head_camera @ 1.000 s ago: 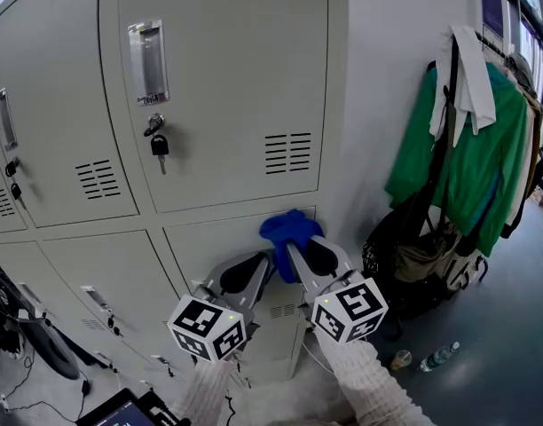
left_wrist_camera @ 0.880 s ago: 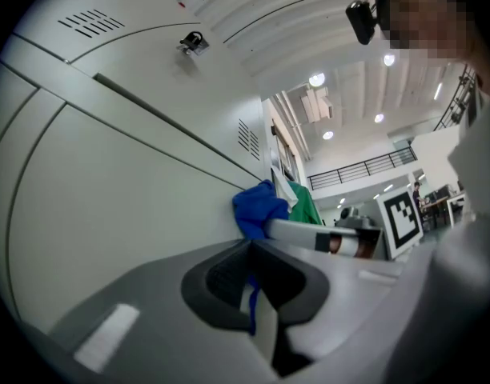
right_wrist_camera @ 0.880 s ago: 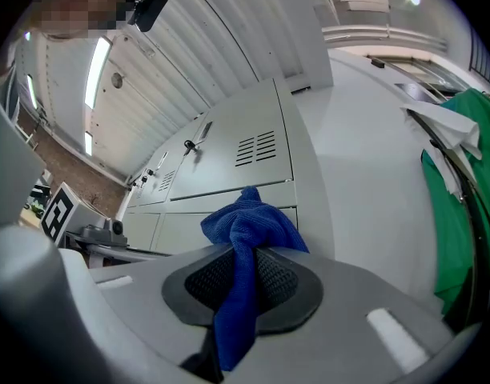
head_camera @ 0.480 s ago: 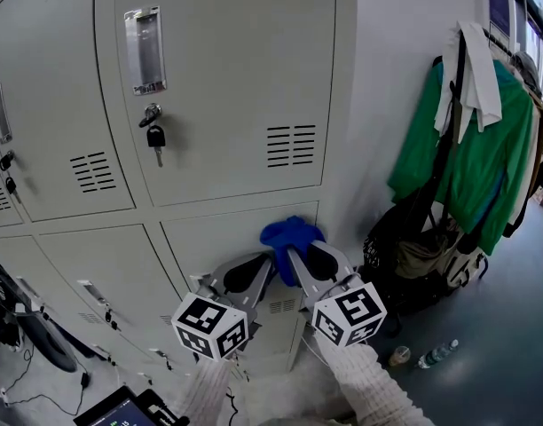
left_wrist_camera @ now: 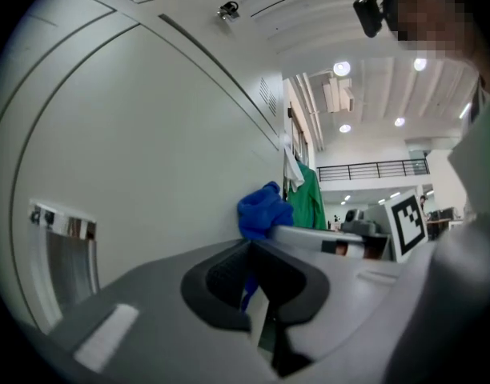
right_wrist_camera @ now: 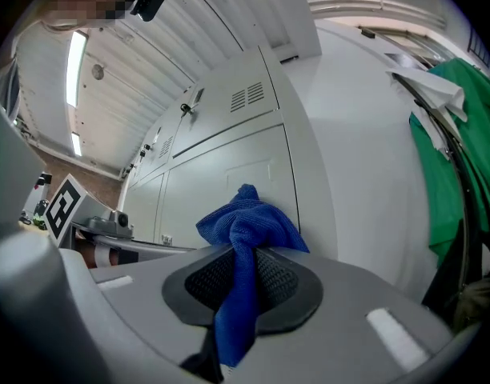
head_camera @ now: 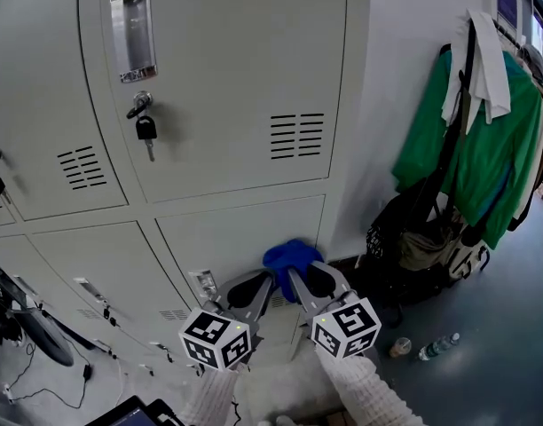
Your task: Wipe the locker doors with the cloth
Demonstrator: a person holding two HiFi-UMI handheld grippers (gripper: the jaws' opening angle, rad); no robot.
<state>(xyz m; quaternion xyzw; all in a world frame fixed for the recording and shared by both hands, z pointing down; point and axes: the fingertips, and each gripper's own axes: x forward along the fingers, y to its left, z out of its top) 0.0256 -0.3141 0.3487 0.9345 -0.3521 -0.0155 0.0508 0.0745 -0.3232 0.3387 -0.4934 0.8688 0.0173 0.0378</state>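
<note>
A blue cloth (head_camera: 289,256) is bunched against the lower grey locker door (head_camera: 227,233), near that door's bottom right. My right gripper (head_camera: 297,273) is shut on the cloth (right_wrist_camera: 245,226), whose tail hangs down between the black pads (right_wrist_camera: 277,277). My left gripper (head_camera: 258,284) sits just left of it, shut and empty, close to the same door. In the left gripper view the cloth (left_wrist_camera: 263,213) shows beyond the closed pads (left_wrist_camera: 222,274), beside the door's metal handle (left_wrist_camera: 62,242).
The upper locker door (head_camera: 227,78) has a recessed handle (head_camera: 134,32) and a key (head_camera: 145,130) in its lock. Right of the lockers hang green coats (head_camera: 467,149) over a black bag (head_camera: 413,247). A bottle (head_camera: 436,349) and cup (head_camera: 399,346) lie on the floor. Cables (head_camera: 23,327) trail at left.
Both grippers and the cloth have moved down the lower locker door, from just under its top edge to near its bottom. The right gripper's hold on the cloth is unchanged.
</note>
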